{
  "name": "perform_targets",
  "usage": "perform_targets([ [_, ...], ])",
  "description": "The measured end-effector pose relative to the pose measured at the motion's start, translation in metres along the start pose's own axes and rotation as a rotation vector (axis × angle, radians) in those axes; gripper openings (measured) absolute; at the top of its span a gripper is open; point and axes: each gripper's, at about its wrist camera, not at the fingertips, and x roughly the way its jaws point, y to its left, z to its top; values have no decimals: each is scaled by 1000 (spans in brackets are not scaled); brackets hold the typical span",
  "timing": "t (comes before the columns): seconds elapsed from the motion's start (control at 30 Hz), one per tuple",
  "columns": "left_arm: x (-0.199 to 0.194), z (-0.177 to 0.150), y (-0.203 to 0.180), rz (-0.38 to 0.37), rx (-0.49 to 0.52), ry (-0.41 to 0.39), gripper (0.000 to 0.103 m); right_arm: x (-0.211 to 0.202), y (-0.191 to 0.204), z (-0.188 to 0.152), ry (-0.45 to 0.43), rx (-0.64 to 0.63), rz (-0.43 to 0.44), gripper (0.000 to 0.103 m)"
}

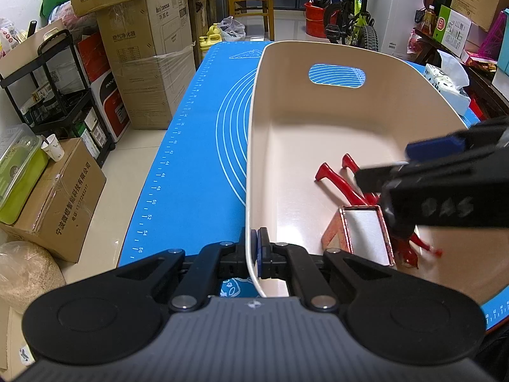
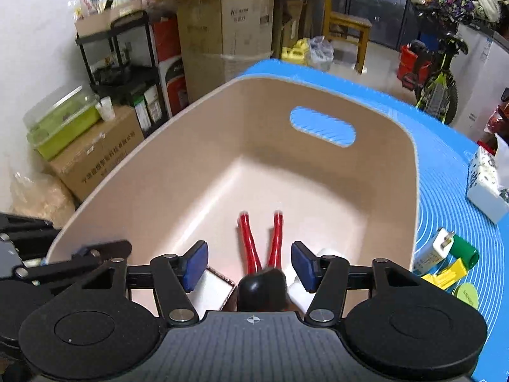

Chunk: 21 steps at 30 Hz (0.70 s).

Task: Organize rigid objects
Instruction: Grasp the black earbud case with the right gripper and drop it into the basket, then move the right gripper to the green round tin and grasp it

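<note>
A beige plastic bin stands on the blue mat. My left gripper is shut on the bin's near left wall, one pad on each side of it. On the bin floor lie red-handled pliers and a small rectangular tray with a reddish rim. My right gripper hangs open inside the bin above the pliers. Its blue pads stand apart on either side of the red handles and do not touch them. A black rounded part sits just below the gripper. In the left wrist view the right gripper reaches in from the right.
To the right of the bin, a white charger, a green cylinder and a yellow piece lie on the mat. A tissue box stands further back. Cardboard boxes and a black shelf line the floor on the left.
</note>
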Motion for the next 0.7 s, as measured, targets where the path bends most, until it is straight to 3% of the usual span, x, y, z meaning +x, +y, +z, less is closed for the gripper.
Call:
perform_targets([
  [0.13,0,0,0,0,-1,0,5,-22,-15,1,-73,37,-2,71],
  [0.37,0,0,0,0,0,0,5,-54,-70,-2,-174,116,-110,72],
  [0.7,0,0,0,-1,3,0,6,-48,-163,-36,-149,217,-243,74],
])
